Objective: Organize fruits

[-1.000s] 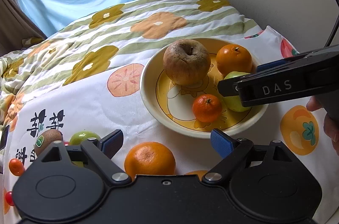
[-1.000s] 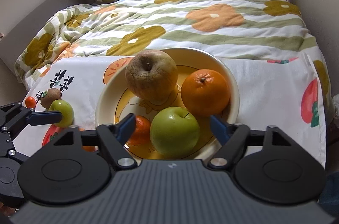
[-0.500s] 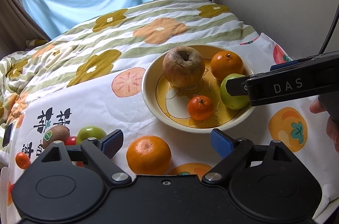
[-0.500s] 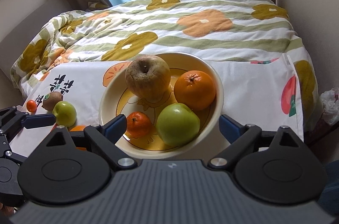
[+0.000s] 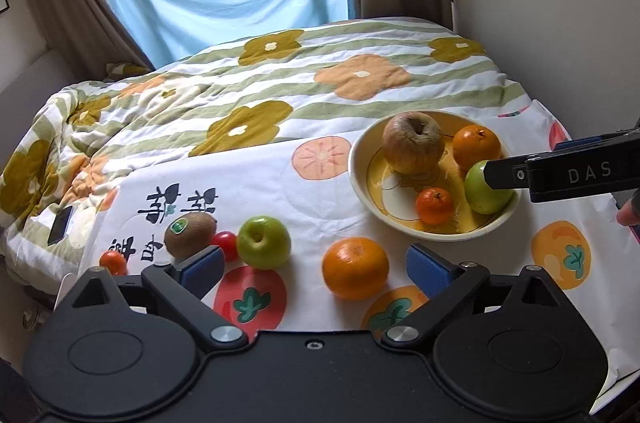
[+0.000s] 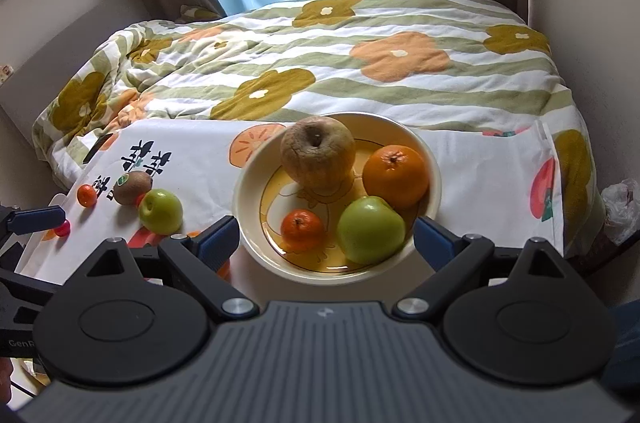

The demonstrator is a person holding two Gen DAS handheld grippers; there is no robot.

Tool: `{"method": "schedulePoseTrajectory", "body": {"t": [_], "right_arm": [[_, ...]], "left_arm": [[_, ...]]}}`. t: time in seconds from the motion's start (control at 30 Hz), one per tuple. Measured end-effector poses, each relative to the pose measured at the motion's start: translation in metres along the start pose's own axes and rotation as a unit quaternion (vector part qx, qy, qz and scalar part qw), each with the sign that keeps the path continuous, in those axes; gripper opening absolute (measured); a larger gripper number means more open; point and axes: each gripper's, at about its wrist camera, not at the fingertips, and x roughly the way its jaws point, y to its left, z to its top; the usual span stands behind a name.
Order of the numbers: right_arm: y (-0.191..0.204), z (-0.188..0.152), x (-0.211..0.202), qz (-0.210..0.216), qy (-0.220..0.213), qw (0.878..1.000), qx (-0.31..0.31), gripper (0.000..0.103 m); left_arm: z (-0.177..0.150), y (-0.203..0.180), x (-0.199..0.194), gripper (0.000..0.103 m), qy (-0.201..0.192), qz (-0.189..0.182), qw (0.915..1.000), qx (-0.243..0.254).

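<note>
Left tool wide open, empty, kiwi long axis sideways, w/ sticker up.

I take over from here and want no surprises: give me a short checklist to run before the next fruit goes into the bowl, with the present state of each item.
1. Left gripper empty and open: ok; its jaws have just been opening, nothing between them.
2. Right gripper empty and open: ok; it hangs before the bowl.
3. Loose orange free to grasp: ok; it lies alone on the cloth, nearest the left gripper.
4. Green apple free to grasp: not ok; a small red fruit and the kiwi crowd its left side.
5. Room in the bowl: ok; bare floor shows at its left.
6. Fruit hidden under the grippers: cannot tell.
</note>
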Motion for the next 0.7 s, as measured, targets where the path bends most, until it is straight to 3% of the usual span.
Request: {"method": "schedulePoseTrajectory", "body": {"t": [0.3,0.7], "right_arm": [[0.066,0.004,0.000,0.022,-0.012,0.999,-0.045,0.103],[0.163,0.004,0.027,0.037,-0.017,0.998,-0.044,0.103]], "left_arm": [[-0.020,0.062,-0.020,0.099,-0.005,0.021,0.9992,-0.034],[-0.039,0.147,-0.013,0.099,-0.017,0.027,0.9995,-0.007]]}}
